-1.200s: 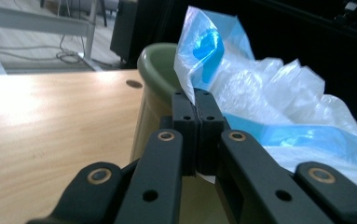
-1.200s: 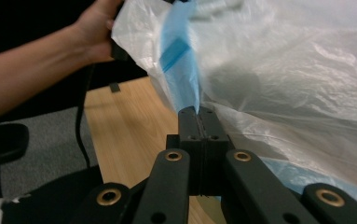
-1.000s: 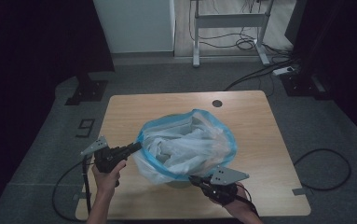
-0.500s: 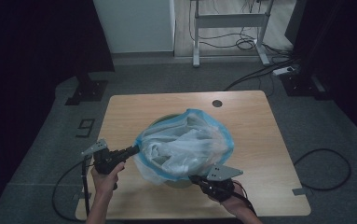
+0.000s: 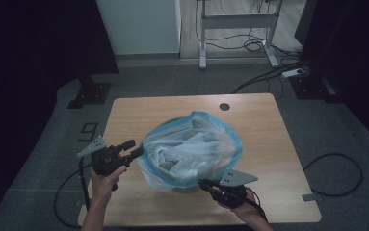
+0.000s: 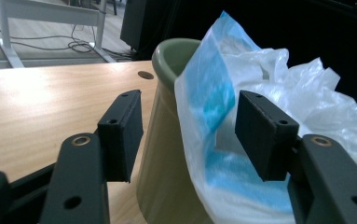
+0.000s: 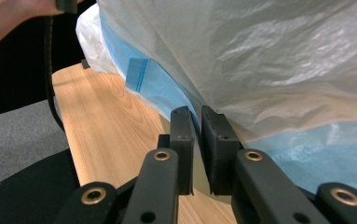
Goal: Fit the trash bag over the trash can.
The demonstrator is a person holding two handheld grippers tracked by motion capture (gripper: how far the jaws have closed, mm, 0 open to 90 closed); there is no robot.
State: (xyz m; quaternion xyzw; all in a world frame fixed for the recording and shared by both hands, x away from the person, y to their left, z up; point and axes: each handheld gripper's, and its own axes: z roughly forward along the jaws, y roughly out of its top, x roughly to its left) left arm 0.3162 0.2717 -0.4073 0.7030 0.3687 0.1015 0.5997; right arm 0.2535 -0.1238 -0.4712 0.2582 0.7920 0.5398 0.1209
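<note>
**Fingers at the bag's rim**

Fingers of the left gripper (image 6: pixel 188 135) gape wide, empty, astride the blue-edged plastic bag (image 5: pixel 191 147) and green bin (image 6: pixel 167 140). From above, bag hides bin on the desk (image 5: pixel 269 125). Right gripper (image 7: pixel 197 149) fingers stand nearly closed at the bag's edge; pinch unclear.

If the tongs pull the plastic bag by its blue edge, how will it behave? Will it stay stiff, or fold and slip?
The bag looks thin and crumpled, so it will probably fold and stretch rather than hold shape. Its film looks smooth, so it may slip between the right tongs, whose jaws stand nearly closed at the edge. It seems light; the green bin under it might tip.
</note>
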